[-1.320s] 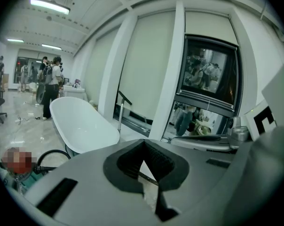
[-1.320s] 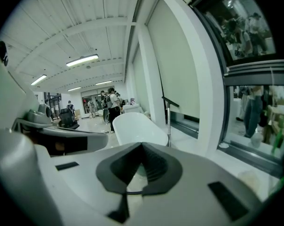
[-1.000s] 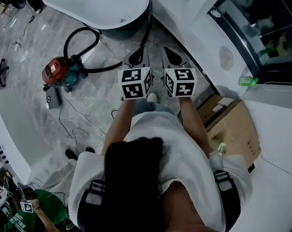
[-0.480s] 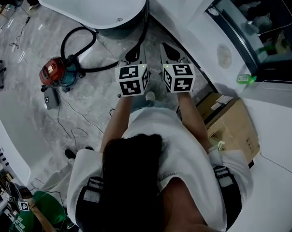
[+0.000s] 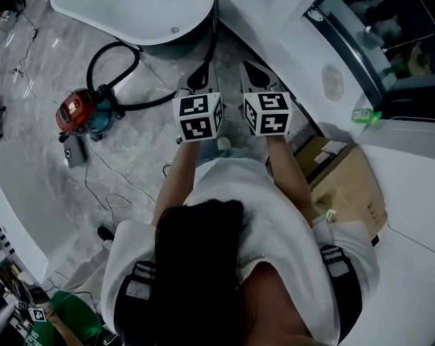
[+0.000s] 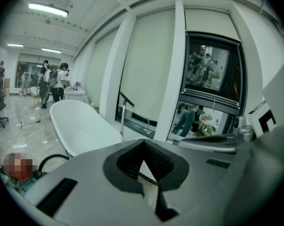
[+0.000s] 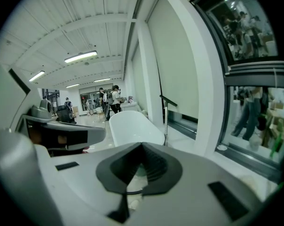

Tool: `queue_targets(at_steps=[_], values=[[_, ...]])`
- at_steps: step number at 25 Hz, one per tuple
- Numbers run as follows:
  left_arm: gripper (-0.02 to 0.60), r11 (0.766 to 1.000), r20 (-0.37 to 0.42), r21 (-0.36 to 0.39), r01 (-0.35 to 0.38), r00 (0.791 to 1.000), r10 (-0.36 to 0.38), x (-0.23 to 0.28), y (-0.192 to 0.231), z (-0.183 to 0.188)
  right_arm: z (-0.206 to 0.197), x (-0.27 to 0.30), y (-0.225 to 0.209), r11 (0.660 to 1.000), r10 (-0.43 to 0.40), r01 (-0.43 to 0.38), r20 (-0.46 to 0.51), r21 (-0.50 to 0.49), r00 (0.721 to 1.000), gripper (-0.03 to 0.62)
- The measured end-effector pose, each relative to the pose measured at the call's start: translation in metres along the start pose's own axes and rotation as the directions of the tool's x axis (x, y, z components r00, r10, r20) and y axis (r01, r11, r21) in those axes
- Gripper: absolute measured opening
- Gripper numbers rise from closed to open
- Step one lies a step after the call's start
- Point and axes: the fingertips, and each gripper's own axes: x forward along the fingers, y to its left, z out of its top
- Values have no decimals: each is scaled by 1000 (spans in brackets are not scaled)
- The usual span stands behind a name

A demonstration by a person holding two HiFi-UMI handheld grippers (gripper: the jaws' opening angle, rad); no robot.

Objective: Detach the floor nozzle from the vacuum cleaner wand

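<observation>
vacuum (image 5: 78, 111) drifted left; hose (image 5: 88, 67) end hidden

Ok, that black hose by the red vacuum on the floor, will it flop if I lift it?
Probably floppy: the black hose lies in a loose loop on the floor, so it would likely sag and swing when lifted. It runs to the red vacuum, so a hard pull might drag or tip that canister.
</observation>
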Motion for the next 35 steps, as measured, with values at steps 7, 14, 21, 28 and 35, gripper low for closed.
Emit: queue_targets(at_steps=[7, 14, 21, 28, 35], values=[[-5, 1000, -10, 4, 17, 1000, -17, 15, 9, 4, 10, 21, 4, 1000, 3, -3, -3, -20, 1000, 15], [-5, 1000, -14, 12, 27, 1000, -27, 31, 20, 12, 20, 40, 2, 1000, 3, -3, -3, -20, 1000, 15], [-5, 999, -17, 19, 34, 999, -33, 54, 30, 22, 30, 64, -7, 999, -8, 7, -14, -35, 1000, 15], [-5, 999, -36, 23, 33, 999, -32, 81, 42, 30, 35, 93, -14, 1000, 12, -12, -33, -8, 999, 15], [-5, 998, -58, 21, 57, 997, -56, 113, 62, 44, 49, 128, -18, 1000, -12, 11, -54, -18, 998, 15]])
